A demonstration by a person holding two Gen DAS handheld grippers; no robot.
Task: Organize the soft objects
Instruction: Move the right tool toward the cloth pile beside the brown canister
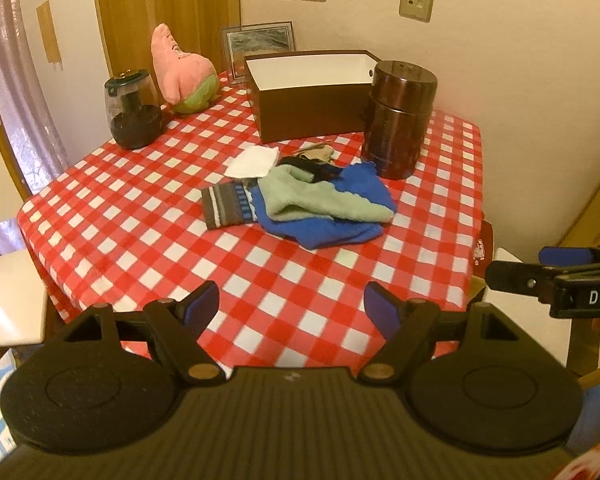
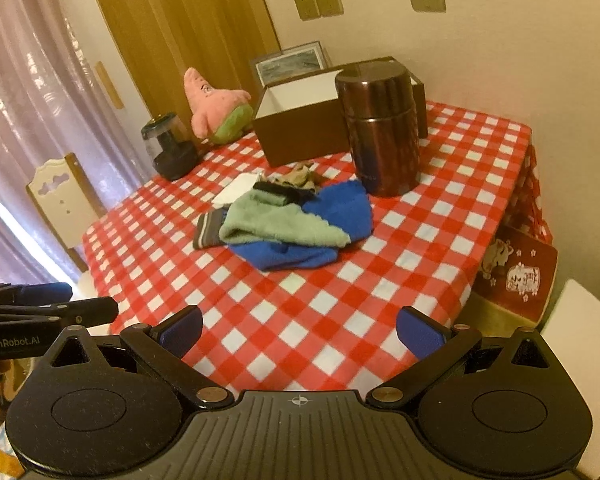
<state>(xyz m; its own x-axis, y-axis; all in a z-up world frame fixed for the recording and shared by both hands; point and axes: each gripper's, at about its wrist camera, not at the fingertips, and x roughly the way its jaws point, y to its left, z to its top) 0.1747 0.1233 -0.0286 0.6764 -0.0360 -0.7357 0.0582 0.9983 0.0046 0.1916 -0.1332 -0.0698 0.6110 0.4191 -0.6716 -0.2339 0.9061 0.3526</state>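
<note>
Covering the table is a red-and-white checked cloth [image 1: 140,216], on which a pile of soft items is heaped near the middle: a blue cloth [image 1: 340,224] at the bottom, a pale green cloth [image 1: 320,200] draped over it, a striped sock [image 1: 226,208] touching the pile's left edge, and a white cloth [image 1: 252,162] with darker pieces behind. An open brown box [image 1: 308,96] is positioned beyond the pile, with a brown canister [image 1: 398,120] just beside it. A pink plush toy [image 1: 182,70] is seated left of the box. The left gripper [image 1: 294,308] and right gripper [image 2: 300,330] are both held with jaws spread wide, empty, above the table's near edge.
</note>
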